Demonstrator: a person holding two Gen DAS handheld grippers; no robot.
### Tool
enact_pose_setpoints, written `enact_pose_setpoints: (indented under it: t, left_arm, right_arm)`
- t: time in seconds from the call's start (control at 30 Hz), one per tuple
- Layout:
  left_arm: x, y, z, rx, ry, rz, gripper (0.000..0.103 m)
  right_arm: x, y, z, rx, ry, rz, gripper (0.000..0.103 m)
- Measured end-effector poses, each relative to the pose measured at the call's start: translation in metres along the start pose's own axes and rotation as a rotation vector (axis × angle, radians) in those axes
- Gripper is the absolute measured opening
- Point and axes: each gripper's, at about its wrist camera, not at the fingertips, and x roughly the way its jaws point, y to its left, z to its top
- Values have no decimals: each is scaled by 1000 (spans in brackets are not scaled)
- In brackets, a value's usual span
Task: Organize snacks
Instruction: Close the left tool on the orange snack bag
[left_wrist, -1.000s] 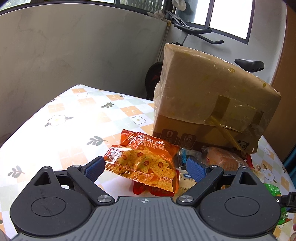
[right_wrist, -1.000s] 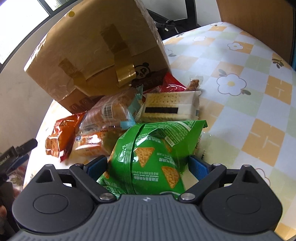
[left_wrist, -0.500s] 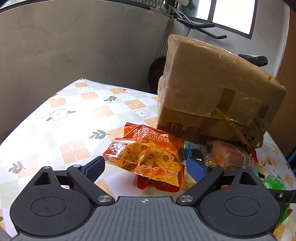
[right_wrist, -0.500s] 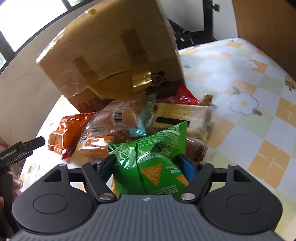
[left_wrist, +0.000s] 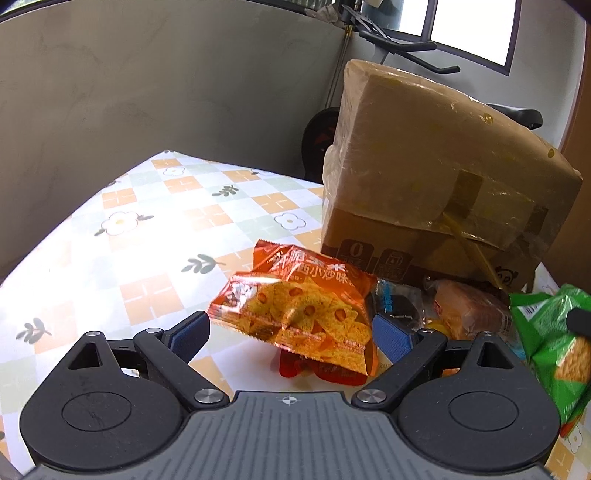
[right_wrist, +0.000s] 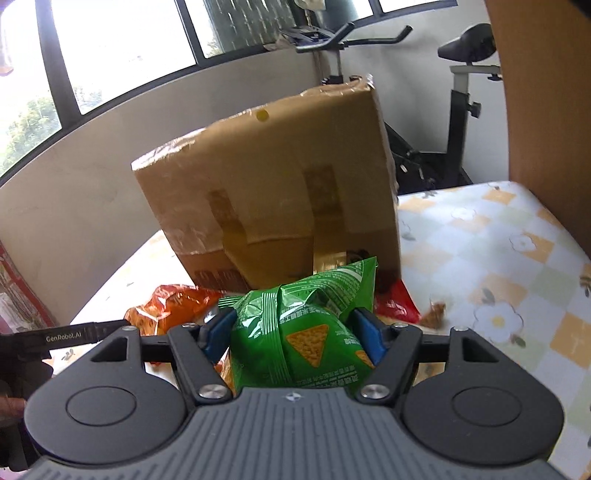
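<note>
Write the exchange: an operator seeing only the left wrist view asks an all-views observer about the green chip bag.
Operator: Is the green chip bag held?
Observer: Yes. The right gripper has just been closing its jaws, and they now pinch the green chip bag.
Operator: Anything to the right of it?
Observer: A red packet lies at the foot of the cardboard box.

The right gripper (right_wrist: 295, 332) tilts downward, its jaws just drawn in, both blue pads pressing a green bag (right_wrist: 303, 332). The left gripper (left_wrist: 291, 332) angles down too, jaws spread wide, gripping nothing.
</note>
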Motion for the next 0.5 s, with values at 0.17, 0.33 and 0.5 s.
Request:
enact_pose_setpoints:
  t: [0.17,0.33,0.5]
  left_arm:
    - [7,0,16,27,-40,30,96]
    - [37,2,36,22,-36,45,96]
    - [73,11,43,-28,39,46,96]
  right_arm:
    - [13,3,11,-35,-31,20,71]
    - [23,6,15,-33,-66,28,71]
    - [28,8,11,-11,-94,10,71]
